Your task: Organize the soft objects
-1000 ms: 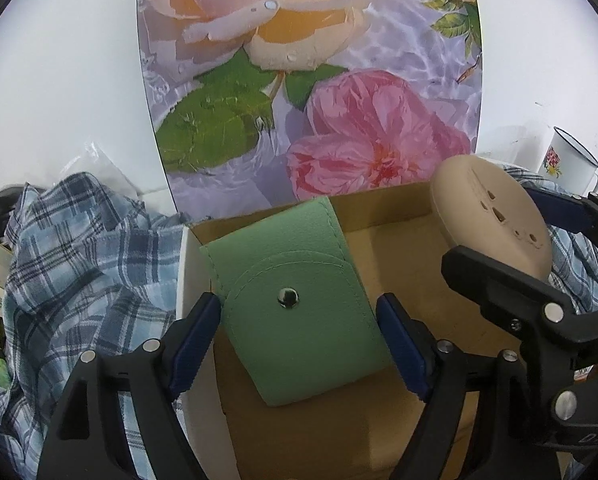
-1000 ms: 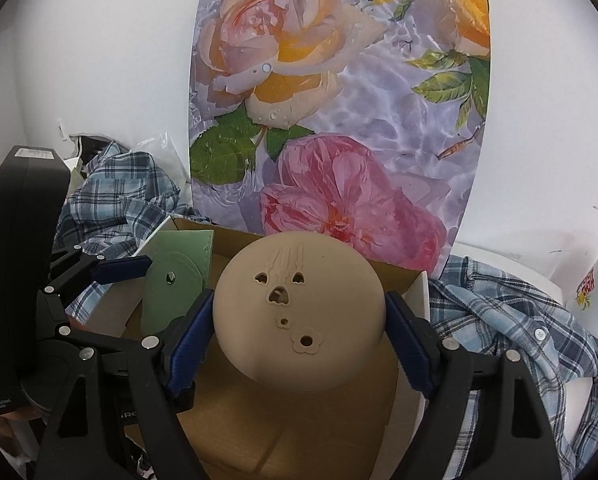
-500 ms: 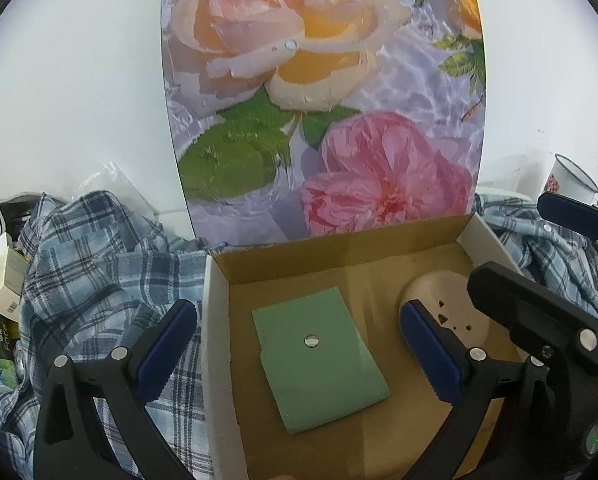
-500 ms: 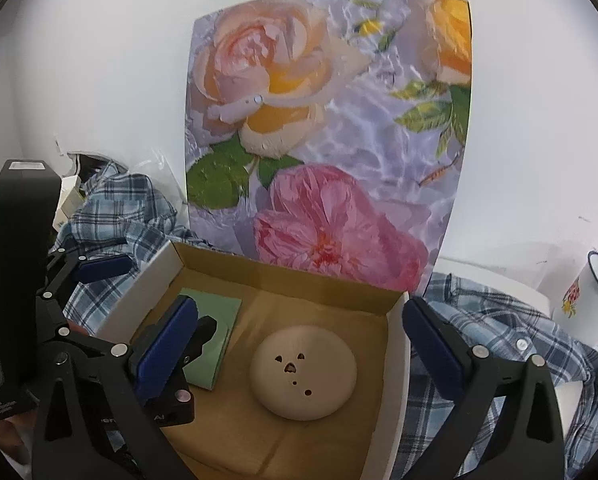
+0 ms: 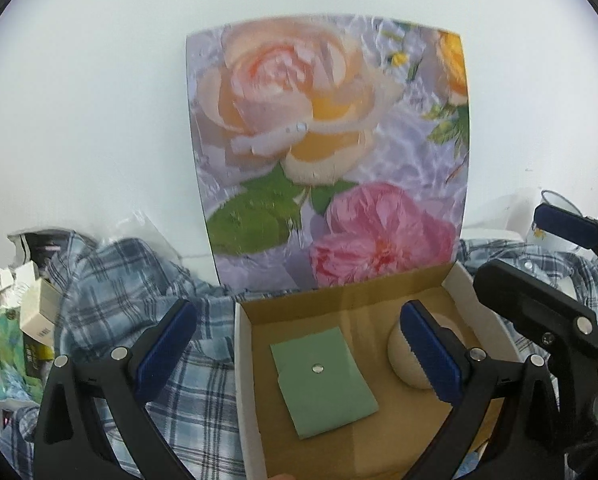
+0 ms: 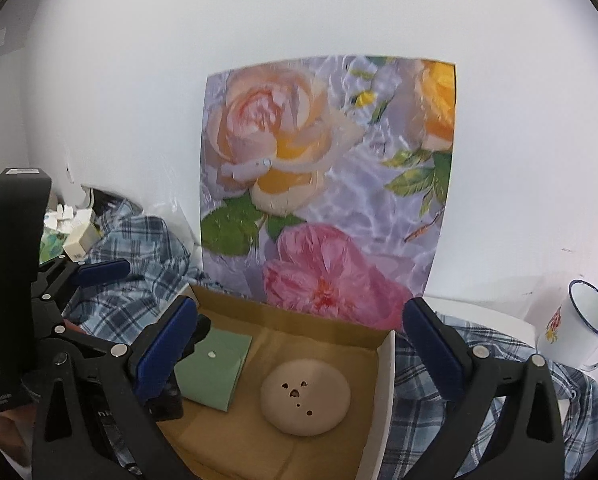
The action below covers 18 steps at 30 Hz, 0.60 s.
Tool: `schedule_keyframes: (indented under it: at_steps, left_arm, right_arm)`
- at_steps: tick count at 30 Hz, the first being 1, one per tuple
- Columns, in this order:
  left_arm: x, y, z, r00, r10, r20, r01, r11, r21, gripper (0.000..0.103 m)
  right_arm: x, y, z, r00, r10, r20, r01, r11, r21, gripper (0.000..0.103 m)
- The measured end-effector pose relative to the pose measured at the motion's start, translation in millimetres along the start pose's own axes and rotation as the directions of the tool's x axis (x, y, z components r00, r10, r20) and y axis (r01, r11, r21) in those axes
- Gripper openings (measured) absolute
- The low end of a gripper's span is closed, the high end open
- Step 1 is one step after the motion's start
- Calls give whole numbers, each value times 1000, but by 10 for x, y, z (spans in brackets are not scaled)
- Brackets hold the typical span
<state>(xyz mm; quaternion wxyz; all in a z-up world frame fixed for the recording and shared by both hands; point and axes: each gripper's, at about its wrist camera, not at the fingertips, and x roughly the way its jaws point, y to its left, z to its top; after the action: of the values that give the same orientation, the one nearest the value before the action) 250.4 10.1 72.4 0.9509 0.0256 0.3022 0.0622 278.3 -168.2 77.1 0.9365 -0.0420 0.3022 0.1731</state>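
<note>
Closest to the cameras are the two grippers, both spread as wide as they go and holding nothing. The left gripper (image 5: 299, 348) hangs above the left half of the cardboard box (image 5: 243, 380), and the right gripper (image 6: 299, 344) frames the box's right half from above; its blue pads are clear of everything.

Inside the box sit both soft items. The green pouch (image 5: 323, 380) is a flat, pale sage, leather-look square with one silver snap near its middle, lying flat on the left side of the box floor. To its right, not touching it, is the tan round cushion (image 6: 305, 396), a smooth beige dome (kinda like a squishy bun) with a handful of small cutout holes on top. The box itself is plain brown inside with white outer walls, lid open.

Around the box there's a blue-and-white plaid shirt (image 5: 139, 292) bunched up on the left and more of the same plaid on the right. Off at far left is a heap of small cartons (image 5: 39, 316); their print is too blurry to read. Right side, further back, a white enamel mug (image 6: 579, 332) with a blue rim and a little flower print.

Behind it all, a big rose poster (image 6: 327, 188) leans on the white wall.
</note>
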Motion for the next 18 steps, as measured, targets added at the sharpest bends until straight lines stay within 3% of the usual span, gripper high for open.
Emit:
schedule_keyframes:
  at_steps: [9,18]
  left_arm:
    - [-496,50,183,993,5,117,-3,1000,-19,103]
    - [-1068,94,352,975,3,223,0,1000,-13,103]
  right_arm:
    - [-379,25,199,995,30,91,-31,999,11,102]
    - [-838,148,388,983,51,178,-46,998,-31,103]
